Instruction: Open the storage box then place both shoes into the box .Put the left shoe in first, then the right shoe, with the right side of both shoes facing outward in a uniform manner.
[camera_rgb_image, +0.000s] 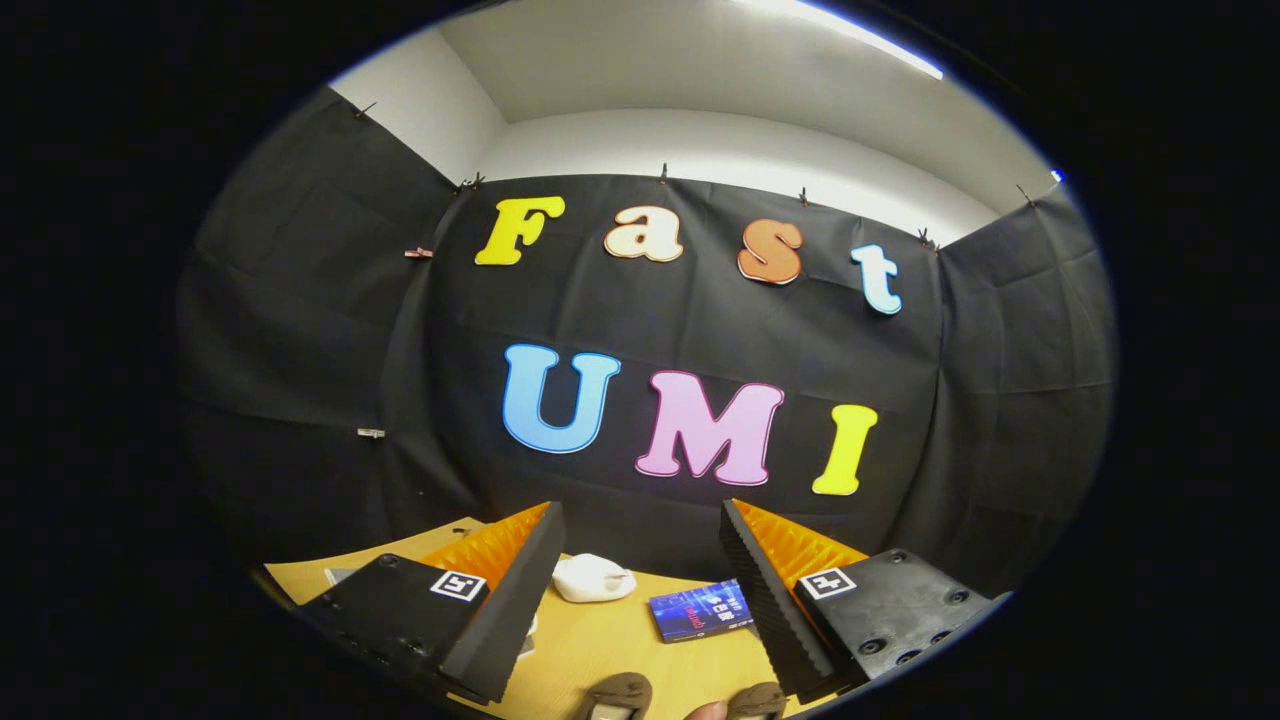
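Note:
My gripper is held high and stands open, with a wide gap between its fingers and nothing in it. Below the gap, near the bottom of the view, the tops of two brown shoes show on the wooden table: one shoe on the left and the other shoe on the right. A fingertip of a person peeks up between them. Which shoe is the left one I cannot tell.
A white crumpled object lies on the table beyond the fingers, near the booth's black cloth wall. A blue booklet lies beside the right finger. A pale flat item shows behind the left finger.

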